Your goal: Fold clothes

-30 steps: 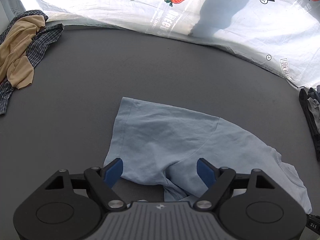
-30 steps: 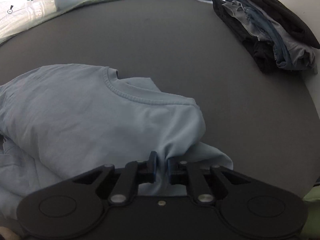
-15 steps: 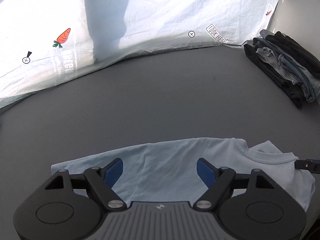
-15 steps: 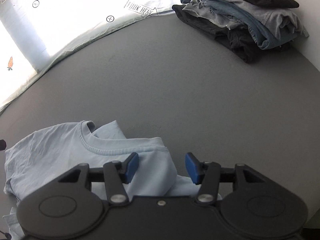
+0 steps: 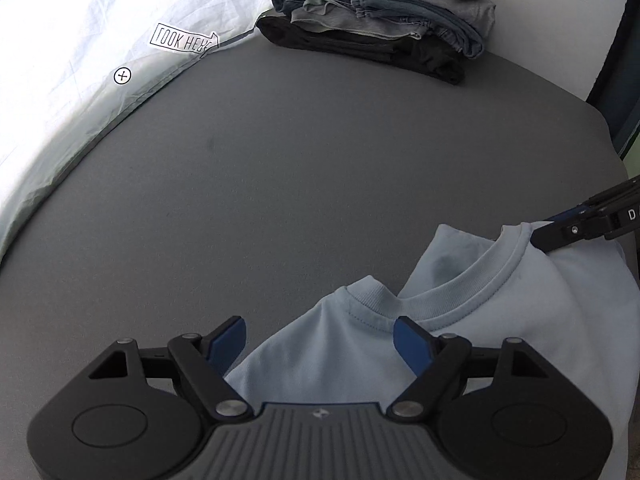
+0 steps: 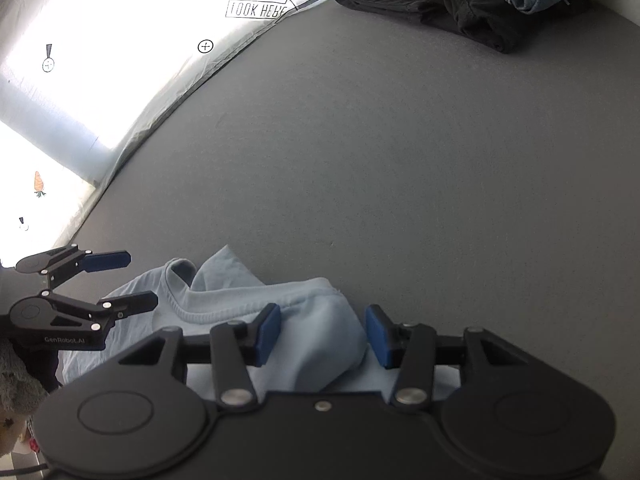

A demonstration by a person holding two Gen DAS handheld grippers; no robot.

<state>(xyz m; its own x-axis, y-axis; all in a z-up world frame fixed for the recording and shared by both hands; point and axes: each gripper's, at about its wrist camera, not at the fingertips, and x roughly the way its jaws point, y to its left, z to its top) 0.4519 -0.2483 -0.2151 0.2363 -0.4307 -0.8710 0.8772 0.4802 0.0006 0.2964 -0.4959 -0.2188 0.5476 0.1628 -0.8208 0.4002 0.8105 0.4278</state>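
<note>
Shirt (image 5: 500, 320): pale blue, bunched on the grey mat (image 5: 320, 160), collar up.
Handling: likely light, limp, creases easily.
Hold: by judgement, pinch shoulder seams beside the collar.
Left gripper (image 5: 320, 340): fingers wide, empty.
Right gripper (image 6: 322, 334): fingers wide, straddling a fold.
Stack (image 5: 380, 28): folded clothes, well apart.

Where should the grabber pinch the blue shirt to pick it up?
Probably the raised fold of the blue shirt, already between the open right gripper fingers. Come straight forward from the near side: that bunched ridge stands off the grey table, easier than flat cloth.
</note>
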